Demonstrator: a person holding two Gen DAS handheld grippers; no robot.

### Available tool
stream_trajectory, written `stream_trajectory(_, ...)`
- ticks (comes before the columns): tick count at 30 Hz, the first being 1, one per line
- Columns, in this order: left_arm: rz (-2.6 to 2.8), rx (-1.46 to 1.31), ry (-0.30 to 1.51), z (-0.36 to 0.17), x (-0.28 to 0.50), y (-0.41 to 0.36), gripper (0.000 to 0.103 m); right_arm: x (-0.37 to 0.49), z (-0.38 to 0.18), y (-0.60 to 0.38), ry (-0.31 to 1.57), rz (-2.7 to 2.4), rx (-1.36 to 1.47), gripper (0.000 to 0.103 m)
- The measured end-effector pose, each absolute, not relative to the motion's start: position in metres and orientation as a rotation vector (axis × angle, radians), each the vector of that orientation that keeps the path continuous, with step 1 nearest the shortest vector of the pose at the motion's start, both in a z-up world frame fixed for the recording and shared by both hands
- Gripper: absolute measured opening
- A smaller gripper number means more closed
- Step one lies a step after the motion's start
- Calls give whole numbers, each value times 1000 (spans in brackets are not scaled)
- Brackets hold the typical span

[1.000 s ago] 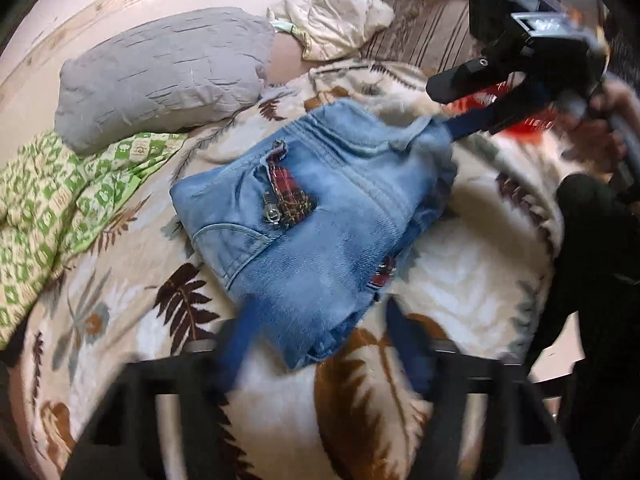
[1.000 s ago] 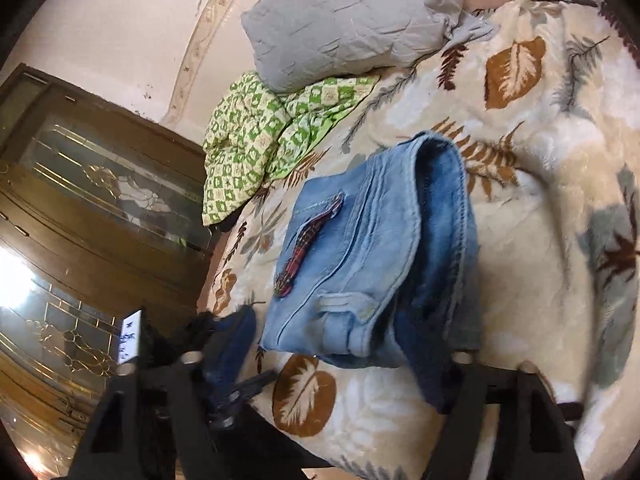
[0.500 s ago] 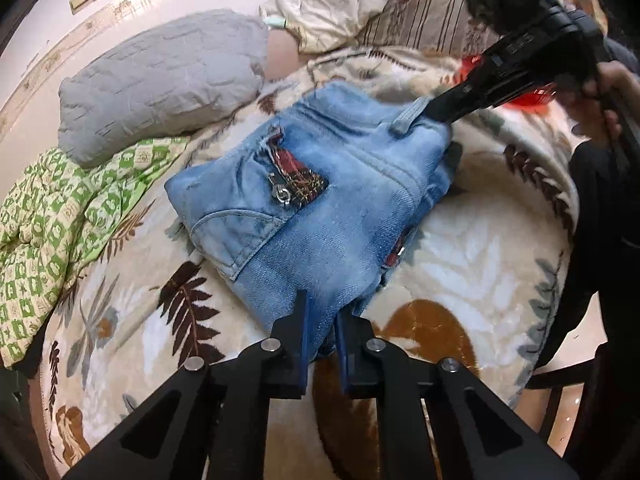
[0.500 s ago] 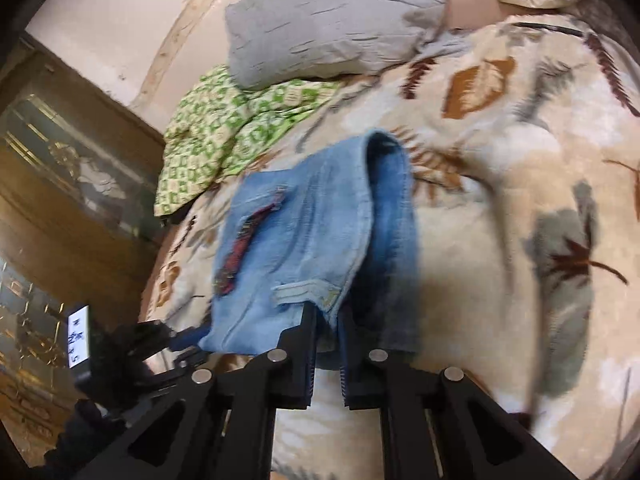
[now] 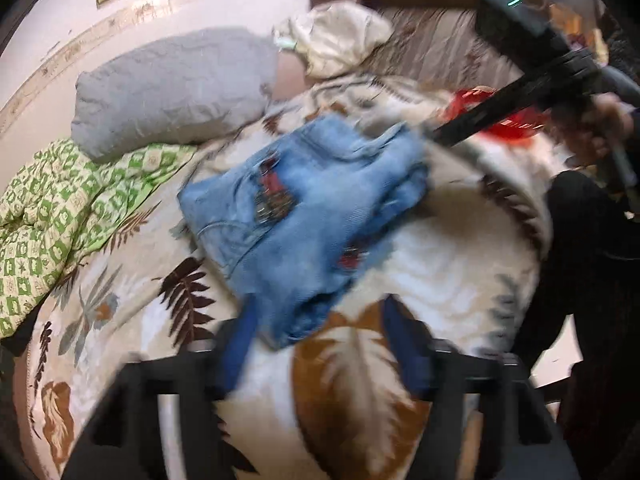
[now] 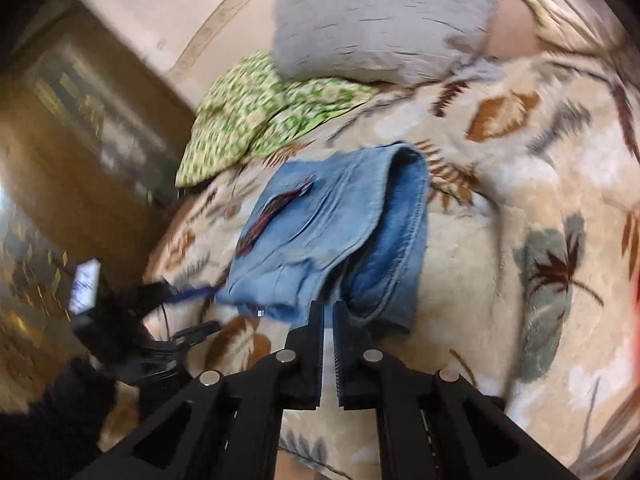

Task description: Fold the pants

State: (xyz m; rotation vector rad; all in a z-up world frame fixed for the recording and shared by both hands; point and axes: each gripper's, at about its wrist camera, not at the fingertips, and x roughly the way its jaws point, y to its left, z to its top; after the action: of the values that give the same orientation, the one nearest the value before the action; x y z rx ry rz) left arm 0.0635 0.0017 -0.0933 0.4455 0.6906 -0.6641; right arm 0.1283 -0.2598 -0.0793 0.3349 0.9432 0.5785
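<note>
The folded blue denim pants [image 5: 316,204] lie in a compact stack on the leaf-print blanket [image 5: 440,264]; a red plaid pocket patch faces up. They also show in the right wrist view [image 6: 340,232]. My left gripper [image 5: 320,320] is open, its blue fingers spread at the near edge of the stack. My right gripper [image 6: 329,312] is shut on the near edge of the pants; it also shows in the left wrist view [image 5: 428,134] at the stack's far corner.
A grey pillow [image 5: 176,92] and a green patterned cloth [image 5: 60,208] lie to the left on the bed. A cream pillow [image 5: 340,40] sits by the headboard. A red object [image 5: 508,120] lies behind the right gripper. A wooden glass door [image 6: 60,160] stands beside the bed.
My left gripper has opened and let go of the pants' near edge. My right gripper stays shut on the pants. Both views are blurred by motion.
</note>
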Motion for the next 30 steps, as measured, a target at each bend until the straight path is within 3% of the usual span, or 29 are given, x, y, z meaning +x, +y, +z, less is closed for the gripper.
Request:
stream_trajectory(3,-660,379,730,-97,61,-6,70,129,-85,-246,978,584,238,6)
stream_trajectory(8,-603,-12,888,-126,90,-8,69,130,-92,-230,991,592,116,6)
stream_trajectory(14,-460,-400,869,-143,102,18,69,124,-89,-229,977,591,21,9)
stream_trajectory(16,-462,-490,878,-147,107,22,73,125,-87,-228,966,590,5,23)
stream_trajectory(17,-451,-522,884,-149,108,22,73,126,-87,-228,961,592,2,49)
stream_trajectory(18,-450,-539,883,-149,110,22,76,127,-86,-227,955,587,-1,82)
stream_trajectory(19,-453,-547,881,-149,110,21,78,127,-84,-227,941,577,0,86)
stream_trajectory(27,-396,-496,854,-151,115,13,78,141,-88,-214,889,607,-99,83)
stream_trajectory(28,-387,-487,845,-151,114,12,70,142,-92,-212,893,613,-111,80)
stream_trajectory(29,-381,-466,842,-150,115,10,62,143,-96,-209,899,626,-120,65)
stream_trajectory(30,-401,-462,843,-150,115,9,50,143,-100,-206,904,642,-126,36)
